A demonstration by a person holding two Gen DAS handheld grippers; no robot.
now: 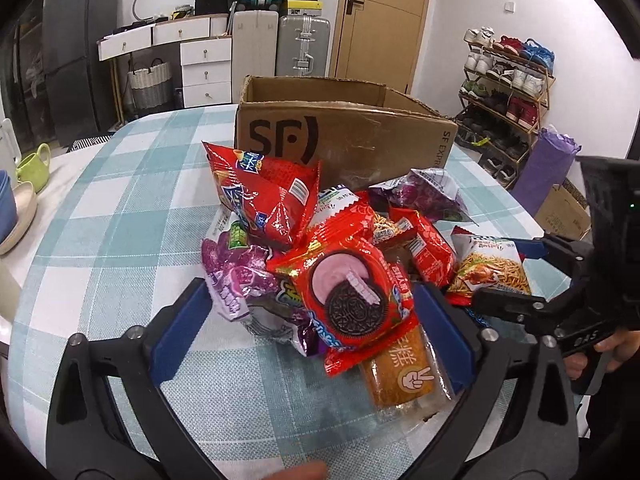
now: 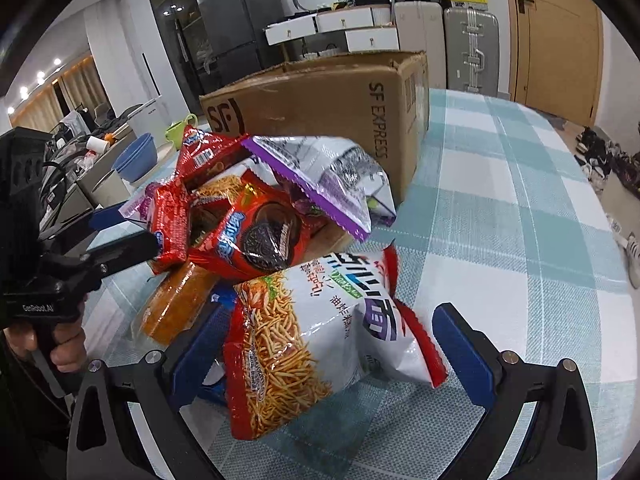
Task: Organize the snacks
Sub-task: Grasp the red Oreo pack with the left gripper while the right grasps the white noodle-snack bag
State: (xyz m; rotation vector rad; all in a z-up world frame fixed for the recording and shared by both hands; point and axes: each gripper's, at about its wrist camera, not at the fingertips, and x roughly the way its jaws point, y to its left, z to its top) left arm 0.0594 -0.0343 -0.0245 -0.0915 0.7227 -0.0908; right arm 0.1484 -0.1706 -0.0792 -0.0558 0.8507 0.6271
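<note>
Green mug, suitcases and shoe rack stand behind.

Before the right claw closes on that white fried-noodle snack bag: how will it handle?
The noodle bag looks puffed with air, so probably light and squashy; the pads may sink in. Its glossy film could slip. The contents look like thin brittle strands, so a hard squeeze might crush them.

Glossy crinkled foil snack packets, matt scuffed cardboard box, woven checked cloth tablecloth

The snack pile fills mid-frame; the cardboard box blocks behind it; bare tablecloth lies open at left.
</note>
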